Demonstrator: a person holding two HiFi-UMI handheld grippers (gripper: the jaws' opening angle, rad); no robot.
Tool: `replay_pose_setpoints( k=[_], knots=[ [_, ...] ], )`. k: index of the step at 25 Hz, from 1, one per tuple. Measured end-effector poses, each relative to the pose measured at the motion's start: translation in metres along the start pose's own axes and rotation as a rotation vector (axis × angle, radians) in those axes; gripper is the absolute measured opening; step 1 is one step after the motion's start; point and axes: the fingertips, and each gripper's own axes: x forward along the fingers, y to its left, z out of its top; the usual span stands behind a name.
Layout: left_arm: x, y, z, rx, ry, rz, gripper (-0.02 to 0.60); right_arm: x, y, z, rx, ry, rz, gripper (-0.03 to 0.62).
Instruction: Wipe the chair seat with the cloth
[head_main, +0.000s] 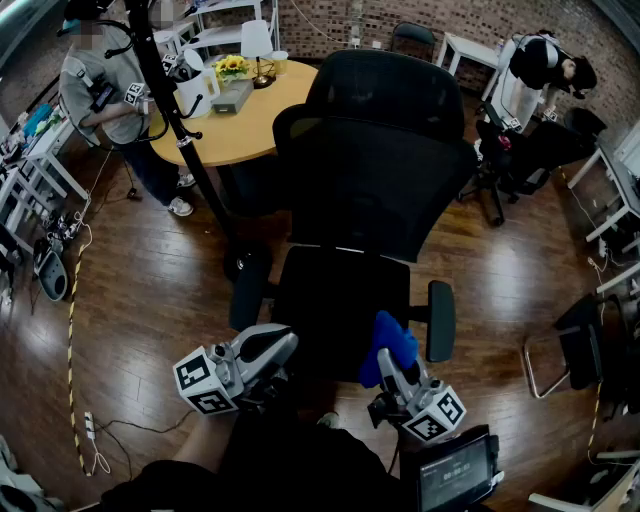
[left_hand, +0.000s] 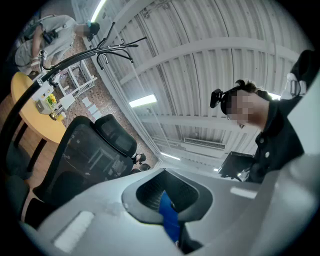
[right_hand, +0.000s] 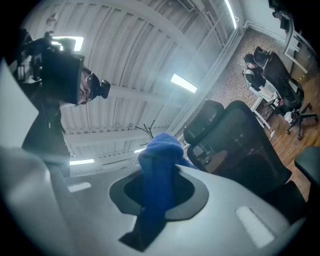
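Chair seat (head_main: 330, 300); cloth (head_main: 395, 340) clamped in R hand-held gripper (head_main: 392, 368); L hand-held gripper (head_main: 283, 343) clenched

No legible text, brand, number or sign appears in any view. The left gripper (head_main: 268, 348) and right gripper (head_main: 392, 352) each carry a cube (head_main: 205, 382) with black-and-white square patterns, not characters. Screen (head_main: 455, 470) content at the lower right is too small to read.

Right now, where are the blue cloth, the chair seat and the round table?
blue cloth (head_main: 395, 340): head view, its bunched top.
chair seat (head_main: 335, 305): head view, seat middle.
round table (head_main: 240, 130): head view, bare tabletop.
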Motion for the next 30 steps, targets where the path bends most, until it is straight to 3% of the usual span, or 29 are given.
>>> replay_pose_setpoints(
  k=[7, 11, 15, 18, 22, 25, 30],
  knots=[
    [-0.010, 0.097, 0.035, -0.063, 0.030, -0.038, 0.002, 0.098, -0.045, -0.038, -0.041, 0.035, -0.085, 0.057],
    [0.002, 0.140, 0.029, -0.131, 0.057, -0.041, 0.002, 0.133, -0.100, -0.058, -0.049, 0.098, -0.164, 0.057],
    [0.014, 0.182, 0.008, -0.177, 0.065, 0.013, 0.003, 0.157, -0.177, -0.094, -0.029, 0.184, -0.231, 0.057],
    [0.013, 0.216, -0.009, -0.190, 0.037, 0.089, 0.002, 0.184, -0.239, -0.148, -0.044, 0.302, -0.237, 0.057],
    [-0.013, 0.254, -0.036, -0.219, -0.012, 0.229, 0.002, 0.220, -0.316, -0.263, -0.018, 0.521, -0.227, 0.057],
    [-0.028, 0.272, -0.053, -0.239, -0.028, 0.275, 0.002, 0.248, -0.370, -0.339, -0.038, 0.663, -0.265, 0.057],
    [-0.054, 0.278, -0.071, -0.276, -0.021, 0.354, 0.002, 0.293, -0.384, -0.410, -0.109, 0.778, -0.281, 0.058]
  ],
)
